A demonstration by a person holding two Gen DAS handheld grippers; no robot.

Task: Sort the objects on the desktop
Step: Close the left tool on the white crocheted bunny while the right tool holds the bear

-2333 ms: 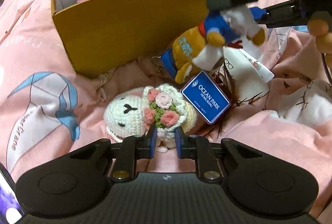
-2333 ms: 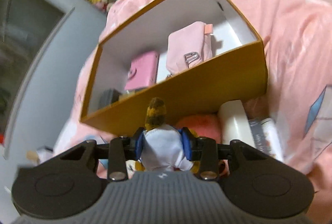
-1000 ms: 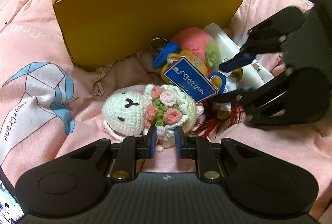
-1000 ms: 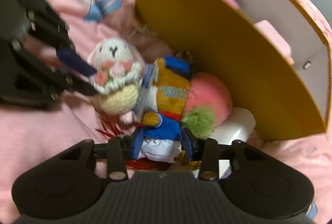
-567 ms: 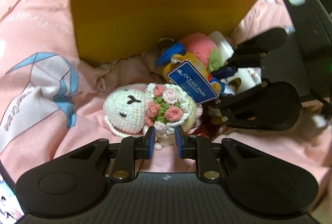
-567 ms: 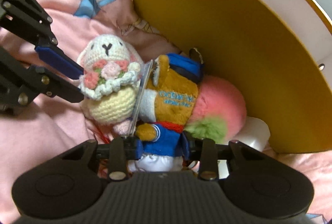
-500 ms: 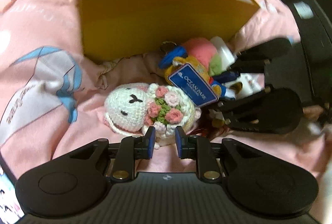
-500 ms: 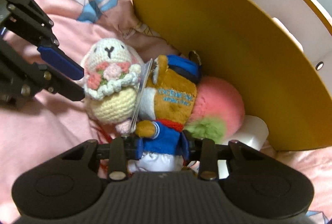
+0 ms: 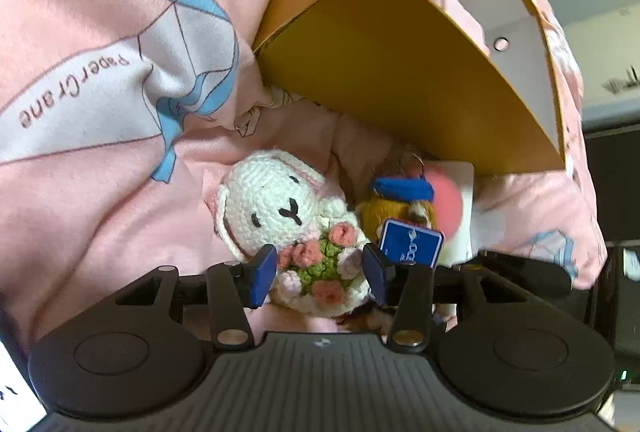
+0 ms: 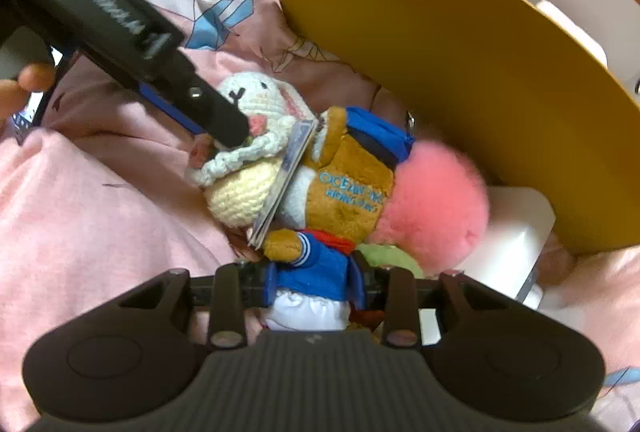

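A white crochet bunny (image 9: 280, 208) (image 10: 256, 100) with a flower bouquet lies on the pink bedding. My left gripper (image 9: 319, 274) straddles its bouquet; its jaws are opening and the pads stand just beside the yarn. In the right wrist view one left finger (image 10: 216, 112) rests over the bunny's front. My right gripper (image 10: 315, 288) is shut on the blue-clothed lower body of a brown plush (image 10: 344, 188) (image 9: 390, 204) in a sailor outfit, which lies next to the bunny. The plush's blue tag (image 9: 410, 242) stands between the two toys.
A yellow cardboard box (image 9: 400, 72) (image 10: 440, 52) with a white inside stands right behind the toys and holds pink items. A pink pompom (image 10: 436, 200) and a white container (image 10: 516, 232) lie against the box wall. A hand (image 10: 24, 84) holds the left gripper.
My left gripper has rolled and moved in over the bunny, and its jaws have spread from nearly shut to either side of the bouquet. The right gripper keeps its grip on the plush.
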